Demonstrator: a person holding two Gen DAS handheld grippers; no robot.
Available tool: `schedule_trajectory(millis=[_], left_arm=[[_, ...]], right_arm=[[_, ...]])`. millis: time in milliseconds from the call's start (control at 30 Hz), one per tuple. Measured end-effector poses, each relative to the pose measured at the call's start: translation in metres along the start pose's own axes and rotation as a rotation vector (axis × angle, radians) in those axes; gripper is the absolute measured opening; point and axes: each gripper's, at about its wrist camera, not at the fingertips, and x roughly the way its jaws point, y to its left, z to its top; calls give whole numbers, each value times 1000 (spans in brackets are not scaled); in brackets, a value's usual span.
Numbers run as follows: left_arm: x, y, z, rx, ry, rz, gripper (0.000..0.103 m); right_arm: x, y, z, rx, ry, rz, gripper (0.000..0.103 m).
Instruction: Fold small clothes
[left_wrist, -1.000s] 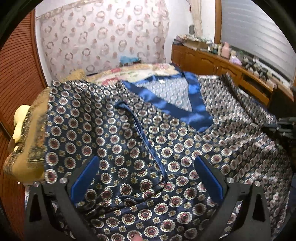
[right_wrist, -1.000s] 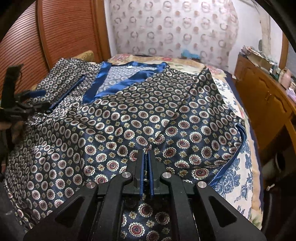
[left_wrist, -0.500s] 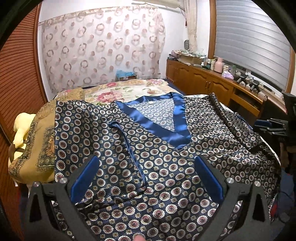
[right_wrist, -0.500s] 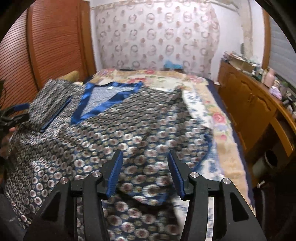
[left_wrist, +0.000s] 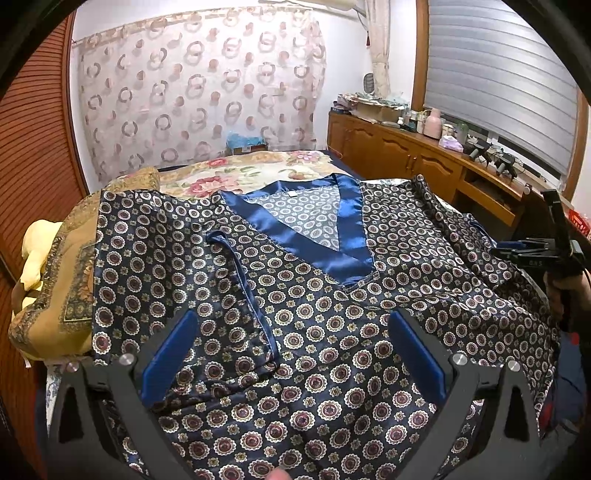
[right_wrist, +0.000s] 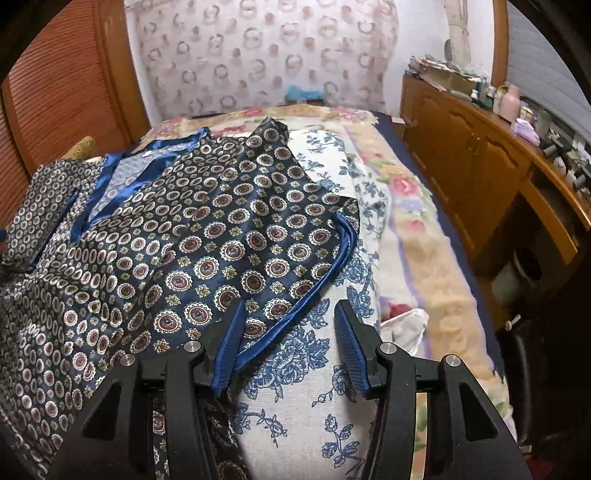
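Note:
A dark blue satin top (left_wrist: 332, 325) with a circle print and a shiny blue V-neck band (left_wrist: 343, 236) lies spread on the bed. Its left sleeve is folded in over the front, with a blue-piped cuff edge (left_wrist: 240, 273). My left gripper (left_wrist: 291, 354) is open above the lower front of the top. In the right wrist view the top (right_wrist: 207, 236) shows its right sleeve folded inward, with a blue-piped cuff (right_wrist: 332, 266). My right gripper (right_wrist: 291, 347) is open and empty, just off that cuff edge, over a blue floral cloth (right_wrist: 310, 398). It also shows in the left wrist view (left_wrist: 535, 254).
The bed carries a floral blanket (right_wrist: 413, 221) and a mustard cushion (left_wrist: 62, 280) at the left. A wooden cabinet (right_wrist: 480, 147) with clutter on top runs along the right. A wooden shutter door (right_wrist: 62, 96) stands on the left.
My right gripper was shut on the top's fabric a second ago; it has opened, let go and drawn back to the right. The left gripper has pulled back and up, staying open.

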Motion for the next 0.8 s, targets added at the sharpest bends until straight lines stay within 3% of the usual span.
schedule_trajectory(millis=[300, 400, 500, 800], left_arm=[[0, -1, -2, 2, 2, 2, 103], [-1, -1, -3, 0, -3, 9, 103], [-3, 2, -3, -9, -11, 24, 103], [-5, 7, -6, -30, -16, 27, 103]], right_arm=[[5, 12, 1, -67, 11, -10, 51], [7, 14, 2, -80, 10, 11, 40], [6, 15, 3, -76, 9, 48, 9], [-9, 21, 13, -74, -66, 61, 2]])
